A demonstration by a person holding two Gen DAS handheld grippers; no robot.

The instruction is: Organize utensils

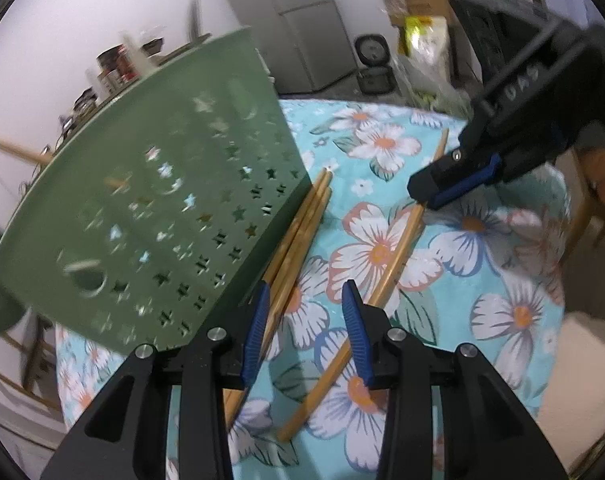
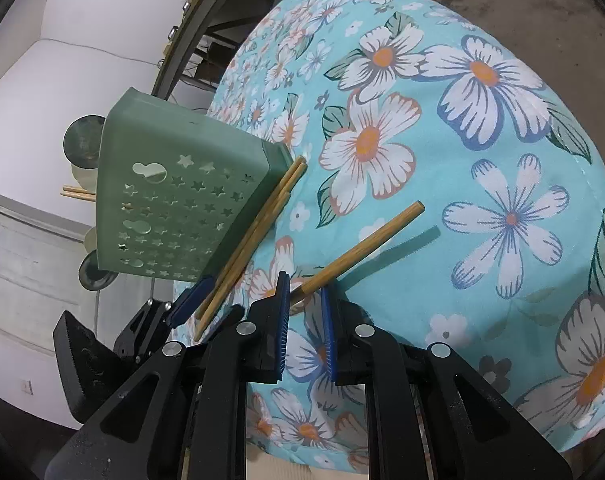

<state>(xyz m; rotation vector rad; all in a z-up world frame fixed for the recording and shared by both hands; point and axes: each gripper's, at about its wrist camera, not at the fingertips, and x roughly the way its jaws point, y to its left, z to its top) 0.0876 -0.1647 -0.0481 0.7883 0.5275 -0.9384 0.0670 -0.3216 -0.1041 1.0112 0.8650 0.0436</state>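
1. Looking along the left gripper (image 1: 306,320), the left wrist view shows its blue ribbed pads part-spread over wooden chopsticks; a bundle (image 1: 298,236) runs past the inner face of the left pad, and whether that pad presses it I cannot tell.
2. Only this view shows the right gripper (image 1: 430,200) from outside, at right of centre, pinching 1 chopstick (image 1: 386,272) that slants from there to the lower middle.
3. Only this view shows the white fridge (image 1: 298,20) at top centre and blurred jars (image 1: 114,66) at upper left.
4. The right wrist view shows the right gripper (image 2: 305,292) with pads closed on the square-ended chopstick (image 2: 366,244), lifted enough to cast a shadow on the cloth.
5. Here the left gripper (image 2: 198,292) sits at lower left, against the bundle (image 2: 258,232).
6. The green plastic utensil holder (image 2: 174,196), boxy with star-shaped cut-outs, lies tipped on the turquoise floral tablecloth (image 2: 482,160); the bundle rests along its edge.
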